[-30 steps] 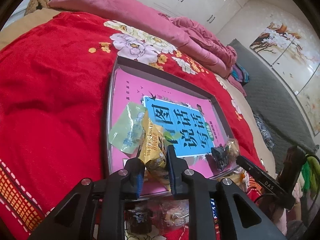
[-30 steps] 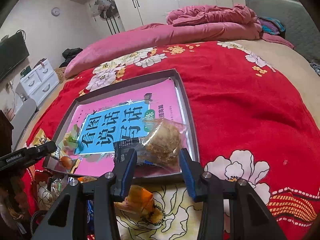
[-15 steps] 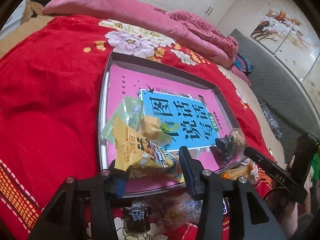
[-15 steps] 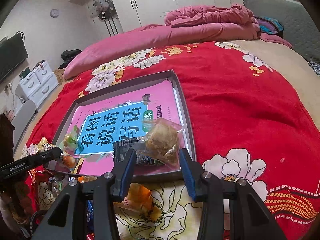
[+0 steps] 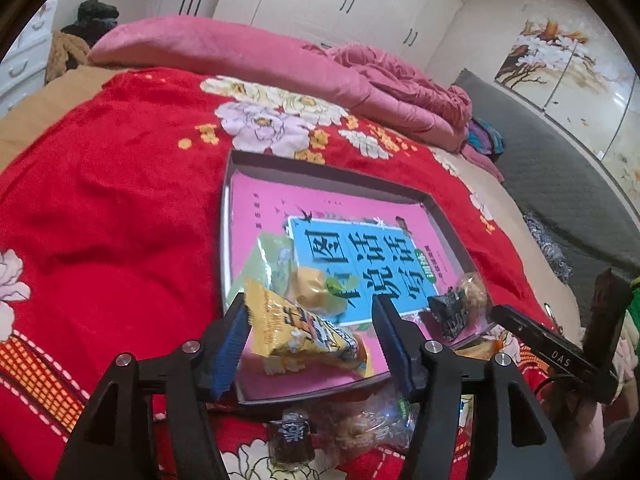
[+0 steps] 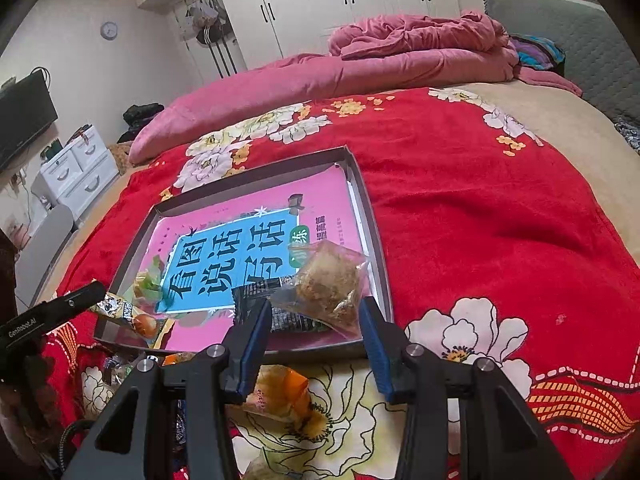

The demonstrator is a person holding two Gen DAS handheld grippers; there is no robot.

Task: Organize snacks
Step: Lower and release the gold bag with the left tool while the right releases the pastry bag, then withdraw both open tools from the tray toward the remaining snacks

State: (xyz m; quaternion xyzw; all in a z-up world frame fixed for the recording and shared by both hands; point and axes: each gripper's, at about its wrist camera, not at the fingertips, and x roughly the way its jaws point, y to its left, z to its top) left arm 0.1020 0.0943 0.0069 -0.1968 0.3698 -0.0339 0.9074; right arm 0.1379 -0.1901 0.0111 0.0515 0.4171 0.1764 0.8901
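A grey tray (image 5: 320,168) (image 6: 256,174) lined with a pink and blue book cover lies on the red floral bedspread. My left gripper (image 5: 310,344) is open at the tray's near edge; a yellow snack packet (image 5: 300,336) lies loose between its fingers. A green packet (image 5: 272,260) and a yellow candy (image 5: 312,288) lie just beyond. My right gripper (image 6: 312,344) is open at the tray's near right corner; a clear bag with a brown cake (image 6: 328,284) and a black packet (image 6: 260,304) lie in front of it.
Loose snacks lie on the bedspread short of the tray: a dark wrapped sweet (image 5: 290,436), clear packets (image 5: 360,424), an orange-wrapped one (image 6: 280,396). A pink duvet (image 6: 360,68) is heaped at the bed's far side. White drawers (image 6: 76,172) stand left.
My left gripper opened and let the yellow packet drop flat into the tray, then drew back a little. My right gripper stayed open and eased back from the cake bag.
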